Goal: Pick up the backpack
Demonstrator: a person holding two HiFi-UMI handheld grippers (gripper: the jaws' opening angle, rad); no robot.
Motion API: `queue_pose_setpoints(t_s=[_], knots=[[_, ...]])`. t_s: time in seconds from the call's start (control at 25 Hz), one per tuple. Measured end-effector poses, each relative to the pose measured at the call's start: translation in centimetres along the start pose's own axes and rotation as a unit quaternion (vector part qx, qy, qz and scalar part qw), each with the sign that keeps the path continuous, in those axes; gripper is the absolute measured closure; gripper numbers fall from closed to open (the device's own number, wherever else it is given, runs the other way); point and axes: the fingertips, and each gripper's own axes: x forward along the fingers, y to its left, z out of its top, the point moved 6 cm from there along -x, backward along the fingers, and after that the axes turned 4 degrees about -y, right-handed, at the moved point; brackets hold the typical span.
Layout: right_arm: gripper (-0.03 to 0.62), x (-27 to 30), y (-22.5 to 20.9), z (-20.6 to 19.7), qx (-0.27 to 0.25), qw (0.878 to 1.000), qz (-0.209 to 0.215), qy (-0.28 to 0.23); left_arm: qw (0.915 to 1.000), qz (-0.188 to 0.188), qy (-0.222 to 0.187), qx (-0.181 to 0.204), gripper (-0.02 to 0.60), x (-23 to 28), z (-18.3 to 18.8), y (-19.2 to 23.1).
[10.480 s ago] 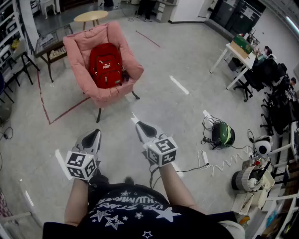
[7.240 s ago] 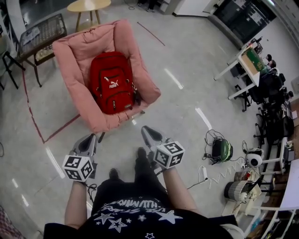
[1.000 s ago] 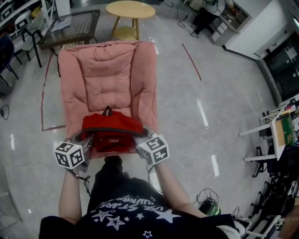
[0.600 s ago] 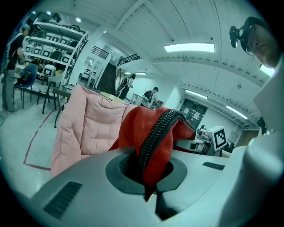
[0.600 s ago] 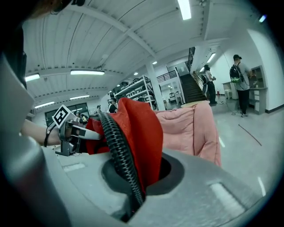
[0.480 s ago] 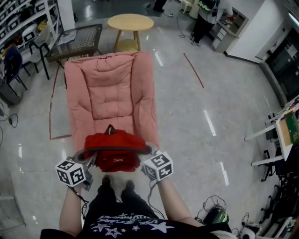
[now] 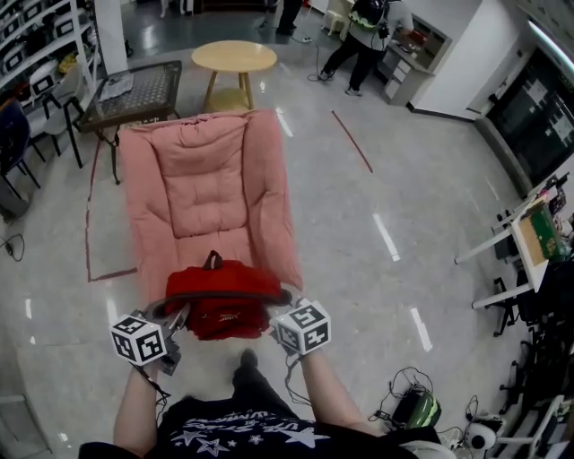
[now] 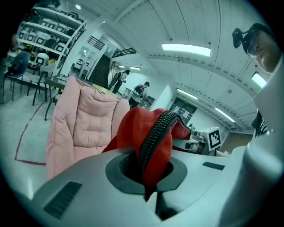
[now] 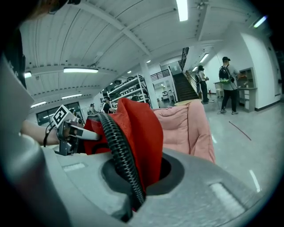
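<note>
The red backpack (image 7: 221, 296) hangs in the air between my two grippers, just off the front edge of the pink armchair (image 7: 202, 188). My left gripper (image 7: 172, 318) is shut on the backpack's left side; in the left gripper view red fabric and a black zipper (image 8: 153, 137) are pinched between the jaws. My right gripper (image 7: 278, 309) is shut on the right side, with the backpack (image 9: 137, 133) and its zipper (image 9: 116, 148) clamped the same way. The black top handle (image 7: 213, 261) sticks up on the far side.
A round wooden table (image 7: 234, 57) and a dark glass-topped table (image 7: 134, 90) stand behind the armchair. Red tape lines (image 7: 90, 215) mark the floor. A white desk (image 7: 516, 246) is at the right; cables and a green device (image 7: 420, 408) lie at the lower right. People stand far back (image 7: 363, 27).
Both grippers have drawn the backpack back off the armchair seat and up, toward the person. The armchair now sits farther from the grippers. Both grips are unchanged.
</note>
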Motion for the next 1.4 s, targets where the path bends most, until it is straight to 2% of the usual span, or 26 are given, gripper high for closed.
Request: queue_pose_setpoints(t_s=[0.32, 0.48, 0.72, 0.96, 1.12, 1.2, 1.4], knots=[[0.587, -1.7, 9.6, -1.5, 0.031, 0.996, -0.069, -0.043, 0.9966, -0.073, 0.003, 0.037, 0.574, -7.5, 0.2, 1.6], [0.587, -1.7, 14.6, -2.6, 0.031, 0.994, -0.089, -0.047, 0.9945, -0.093, 0.001, 0.048, 0.574, -11.7, -0.5, 2.6], [0.588, -2.4, 21.7, -5.0, 0.032, 0.991, -0.119, -0.048, 0.9907, -0.125, 0.018, 0.052, 0.574, -17.5, -2.8, 4.1], [0.587, -4.8, 28.9, -7.1, 0.049, 0.983, -0.166, -0.063, 0.9840, -0.165, 0.032, 0.059, 0.574, -22.7, -4.5, 4.1], [0.587, -7.7, 34.0, -10.4, 0.052, 0.980, -0.183, -0.063, 0.9793, -0.191, 0.035, 0.058, 0.574, -26.8, -8.2, 3.4], [0.586, -8.9, 35.7, -11.6, 0.054, 0.979, -0.189, -0.059, 0.9777, -0.199, 0.038, 0.056, 0.574, -28.0, -9.6, 3.0], [0.587, -9.4, 36.5, -10.8, 0.062, 0.977, -0.199, -0.049, 0.9760, -0.206, 0.049, 0.050, 0.574, -28.2, -9.0, 2.8]])
